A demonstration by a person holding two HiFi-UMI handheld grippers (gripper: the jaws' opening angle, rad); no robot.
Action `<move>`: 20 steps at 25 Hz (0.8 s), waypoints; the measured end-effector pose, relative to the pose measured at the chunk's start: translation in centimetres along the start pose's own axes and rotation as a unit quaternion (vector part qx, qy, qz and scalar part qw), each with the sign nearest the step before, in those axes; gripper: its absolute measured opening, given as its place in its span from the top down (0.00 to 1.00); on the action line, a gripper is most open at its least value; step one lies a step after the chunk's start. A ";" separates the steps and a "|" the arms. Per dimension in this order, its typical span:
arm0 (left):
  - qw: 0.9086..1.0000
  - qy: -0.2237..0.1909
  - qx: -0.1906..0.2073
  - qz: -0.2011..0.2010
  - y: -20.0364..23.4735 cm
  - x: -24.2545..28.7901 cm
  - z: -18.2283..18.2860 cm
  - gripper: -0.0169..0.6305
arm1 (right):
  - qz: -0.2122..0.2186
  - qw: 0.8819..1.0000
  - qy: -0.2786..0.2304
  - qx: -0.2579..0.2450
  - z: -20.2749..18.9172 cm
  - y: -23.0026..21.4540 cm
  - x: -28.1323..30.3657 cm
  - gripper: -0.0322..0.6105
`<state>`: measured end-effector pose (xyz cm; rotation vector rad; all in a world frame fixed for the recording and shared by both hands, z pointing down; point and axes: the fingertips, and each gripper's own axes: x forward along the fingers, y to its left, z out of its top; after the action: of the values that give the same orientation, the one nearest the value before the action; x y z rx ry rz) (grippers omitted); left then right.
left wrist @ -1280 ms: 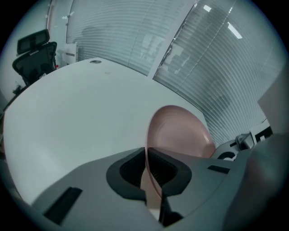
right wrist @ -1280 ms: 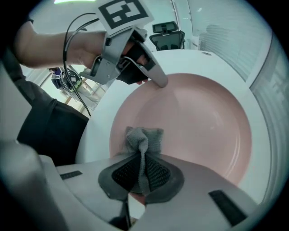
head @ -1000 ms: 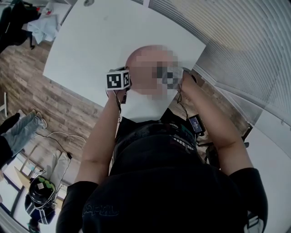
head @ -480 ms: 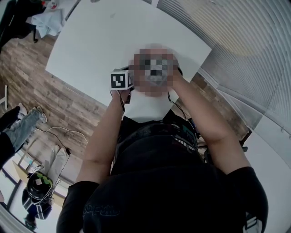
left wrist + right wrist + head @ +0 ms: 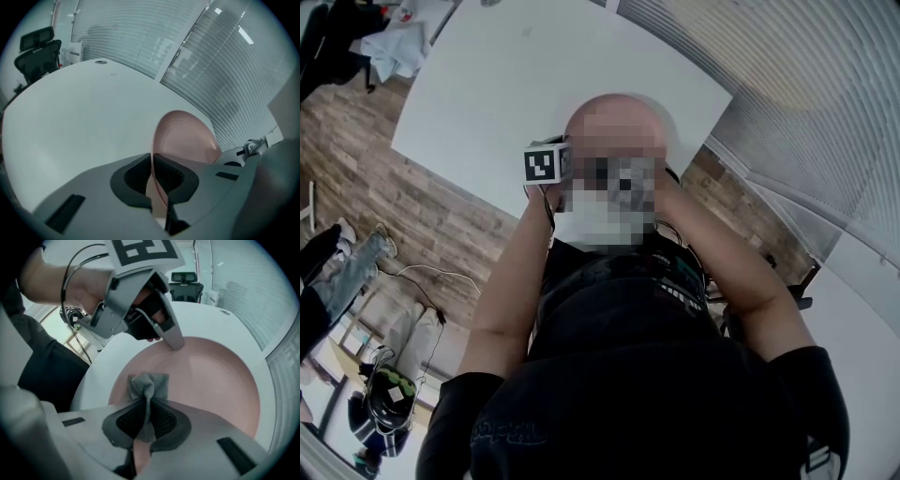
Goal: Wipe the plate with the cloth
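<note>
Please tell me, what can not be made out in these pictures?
Right gripper view: the cloth, pinched in the right claw, and the claw body hide the near part of the plate.
Left gripper view: the left claw, shut on the plate's rim, hides the rim's lower part.
Head view: a mosaic patch covers the cloth, both claw tips and most of the plate.

The plate (image 5: 211,376) is pink, smooth and faintly glossy. The cloth (image 5: 149,383) is grey with a coarse woven texture. The table (image 5: 84,112) is white, smooth and matt. The floor (image 5: 441,220) shows wood-grain planks. The right gripper (image 5: 146,420) looks like matt grey plastic, with black ribbed pads (image 5: 126,420).
</note>
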<state>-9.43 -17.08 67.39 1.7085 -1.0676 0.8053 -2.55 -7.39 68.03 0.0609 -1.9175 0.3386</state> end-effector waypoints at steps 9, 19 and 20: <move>1.000 0.009 0.015 -0.002 -0.3 0.1 -0.1 0.93 | -0.038 0.993 0.108 0.021 -8.3 -4.6 -2.9 0.89; 1.000 0.009 0.012 -0.002 -0.4 0.2 0.0 0.93 | -0.139 0.988 0.041 0.050 -2.4 -14.8 -3.5 0.89; 1.000 0.009 0.010 -0.002 -0.4 0.2 0.0 0.93 | -0.139 0.989 0.031 0.044 -1.2 -14.7 -3.2 0.89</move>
<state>-9.03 -17.04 67.43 1.7175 -1.0463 0.8295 2.73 -21.54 68.54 0.3691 -1.8030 0.2343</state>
